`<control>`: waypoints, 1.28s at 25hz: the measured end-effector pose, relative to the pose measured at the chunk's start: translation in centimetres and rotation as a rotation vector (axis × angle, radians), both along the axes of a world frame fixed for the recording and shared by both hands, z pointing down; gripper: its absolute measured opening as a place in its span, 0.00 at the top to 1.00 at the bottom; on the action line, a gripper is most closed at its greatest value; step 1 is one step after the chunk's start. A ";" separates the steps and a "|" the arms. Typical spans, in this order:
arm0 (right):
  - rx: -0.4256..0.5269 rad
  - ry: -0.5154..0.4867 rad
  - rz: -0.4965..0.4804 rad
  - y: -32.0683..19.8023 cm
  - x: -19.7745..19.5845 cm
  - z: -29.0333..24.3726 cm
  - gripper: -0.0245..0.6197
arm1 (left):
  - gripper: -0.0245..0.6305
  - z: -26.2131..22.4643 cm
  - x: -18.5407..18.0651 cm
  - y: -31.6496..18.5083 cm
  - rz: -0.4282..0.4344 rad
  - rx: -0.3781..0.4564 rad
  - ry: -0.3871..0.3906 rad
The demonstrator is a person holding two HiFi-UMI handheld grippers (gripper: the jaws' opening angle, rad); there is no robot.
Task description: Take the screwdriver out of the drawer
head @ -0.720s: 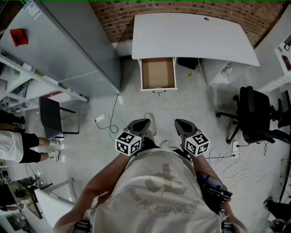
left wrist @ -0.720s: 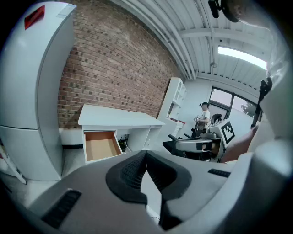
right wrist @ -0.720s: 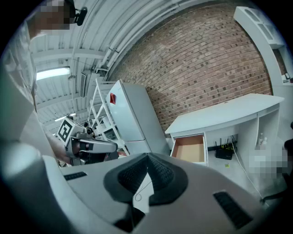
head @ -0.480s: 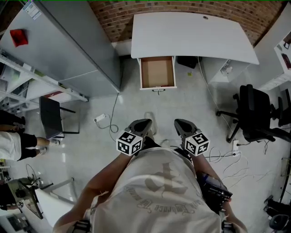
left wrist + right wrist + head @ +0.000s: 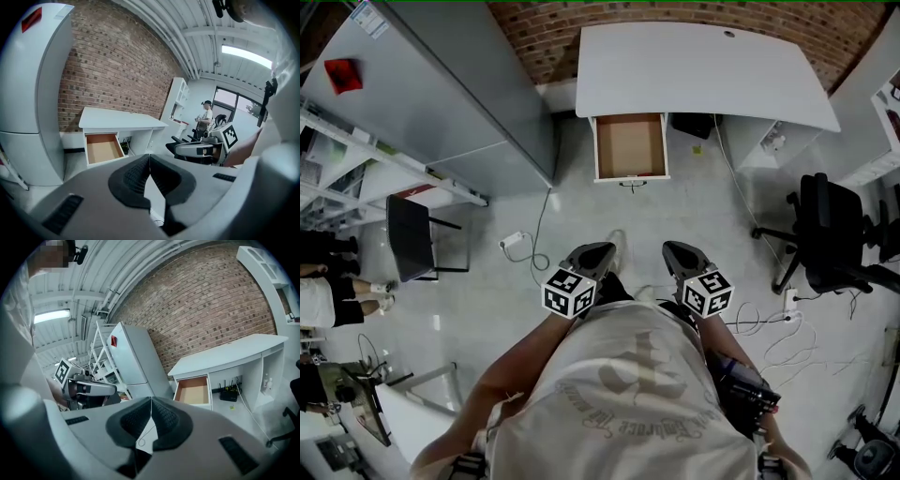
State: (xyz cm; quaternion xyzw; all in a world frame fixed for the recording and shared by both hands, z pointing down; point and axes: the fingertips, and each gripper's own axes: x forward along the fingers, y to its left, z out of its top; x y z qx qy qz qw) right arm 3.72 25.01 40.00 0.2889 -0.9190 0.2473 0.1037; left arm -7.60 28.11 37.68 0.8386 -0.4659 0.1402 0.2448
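Note:
The white desk (image 5: pixel 703 66) stands against the brick wall, and its drawer (image 5: pixel 630 147) is pulled out, showing a brown bottom. No screwdriver can be made out in it from this distance. My left gripper (image 5: pixel 596 251) and right gripper (image 5: pixel 677 250) are held side by side in front of my chest, well short of the desk, both pointing toward it. In the left gripper view the drawer (image 5: pixel 102 147) lies beyond the left gripper (image 5: pixel 149 159), whose pads meet with nothing between them. The right gripper (image 5: pixel 151 405) is likewise shut and empty, with the drawer (image 5: pixel 193 391) ahead of it.
A tall grey cabinet (image 5: pixel 441 94) stands left of the desk. A black office chair (image 5: pixel 830 234) is at the right, a small dark chair (image 5: pixel 411 239) at the left. Cables and a plug (image 5: pixel 523 246) lie on the floor. A person (image 5: pixel 328 300) is at the left edge.
Both grippers stay in place before my chest. The view has shifted slightly, and the person at the left edge has moved further out of the picture.

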 end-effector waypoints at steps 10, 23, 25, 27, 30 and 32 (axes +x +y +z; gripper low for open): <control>-0.021 -0.023 0.044 -2.9 0.2 -0.3 0.92 | 0.93 -0.8 -0.4 -3.7 0.024 0.027 0.007; -0.053 0.009 0.122 -9.0 0.6 0.7 0.92 | 0.93 0.3 -2.3 -10.5 0.056 0.010 0.026; -0.055 0.017 0.133 -10.6 0.2 0.7 0.92 | 0.93 0.3 -2.9 -12.2 0.064 0.012 0.030; -0.059 0.023 0.144 -12.0 -0.2 0.7 0.92 | 0.93 0.4 -3.6 -13.6 0.067 0.006 0.033; -0.065 0.026 0.156 -14.0 -1.0 0.8 0.92 | 0.93 1.0 -4.8 -15.7 0.068 -0.010 0.033; -0.069 0.031 0.166 -15.2 -1.5 1.0 0.92 | 0.93 1.4 -5.3 -17.0 0.078 -0.020 0.034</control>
